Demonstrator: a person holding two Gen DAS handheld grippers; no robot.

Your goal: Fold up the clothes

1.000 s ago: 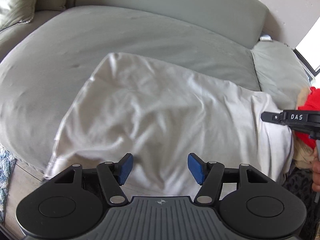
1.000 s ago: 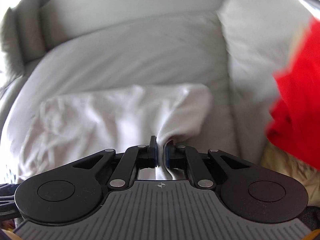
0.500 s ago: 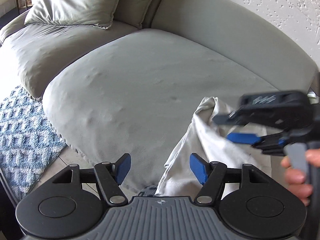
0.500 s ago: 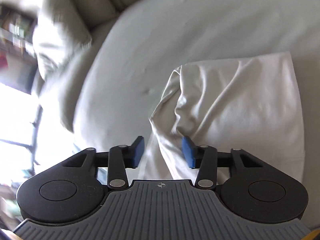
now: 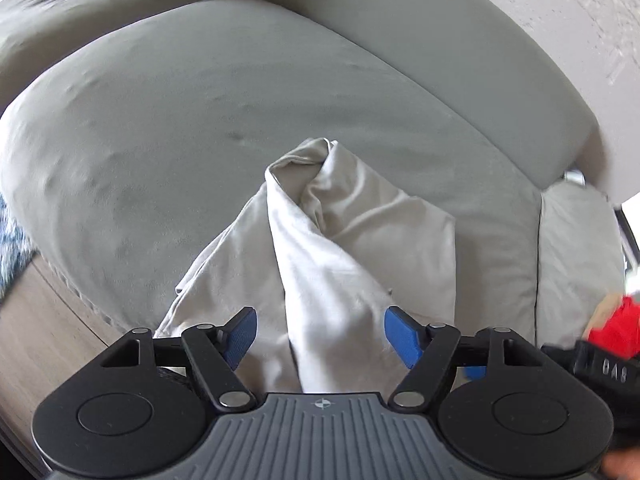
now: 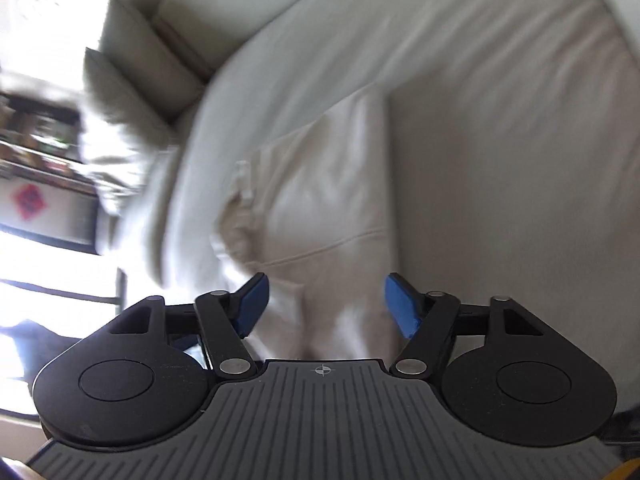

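White cloth [image 5: 332, 248] lies bunched in the middle of the frame on the gray couch [image 5: 168, 128]. Left gripper [image 5: 320, 336] and right gripper [image 6: 326, 304] both gape wide, holding nothing.

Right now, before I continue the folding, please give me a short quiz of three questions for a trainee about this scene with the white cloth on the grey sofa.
1. True or false: the left gripper is shut on the white crumpled cloth garment.
2. Multiple choice: on what does the garment lie? A) a wooden floor B) the grey fabric sofa seat cushion C) a blue rug
3. Fill in: the right gripper has its blue pads ____ , with the garment below them.

Key: 1. false, its jaws stand apart over the cloth; 2. B; 3. open (apart).
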